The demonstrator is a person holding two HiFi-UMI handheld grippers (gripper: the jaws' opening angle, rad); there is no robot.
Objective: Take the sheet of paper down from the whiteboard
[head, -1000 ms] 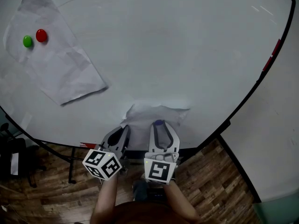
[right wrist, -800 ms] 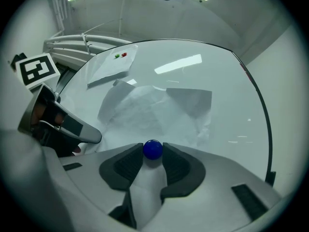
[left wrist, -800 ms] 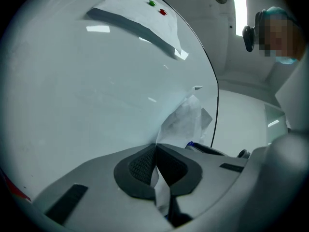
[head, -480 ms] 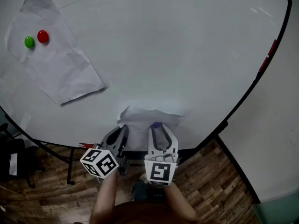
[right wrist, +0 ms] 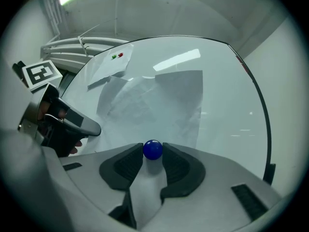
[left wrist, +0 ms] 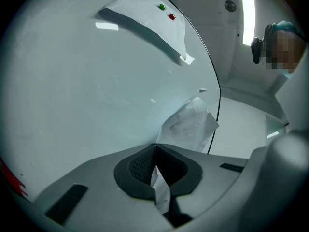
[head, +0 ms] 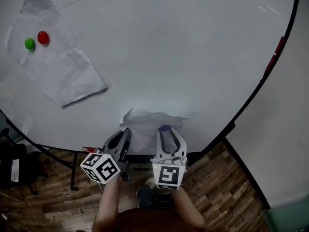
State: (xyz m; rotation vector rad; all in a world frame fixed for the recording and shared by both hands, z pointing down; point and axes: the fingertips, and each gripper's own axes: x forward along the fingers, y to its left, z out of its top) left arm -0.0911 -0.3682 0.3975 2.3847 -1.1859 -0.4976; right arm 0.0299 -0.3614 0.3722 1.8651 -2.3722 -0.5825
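I am holding the sheet of paper (head: 152, 120) by its edge on the left side with my left tool (left wrist: 155, 151). Its jaws are pressed together on the thin paper. My right tool (head: 166, 132) is clamped on the blue magnet (right wrist: 153, 150). The round head is sitting between the two pads, low on the whiteboard (head: 183, 57).

The top of the sheet is bulging away from the board (so I am judging that this magnet is the only thing pinning it, though I cannot tell if it is already off the surface). To do this step well, I am planning to pull the magnet straight away from the board without sliding it, because sliding would drag and crease the paper. The left tool should only be supporting, not tugging, until the magnet is free; otherwise the sheet may tear at the pads.

The second sheet (head: 58, 71), with its green magnet (head: 29, 43) and red magnet (head: 43, 37), is hanging well apart at the upper left.
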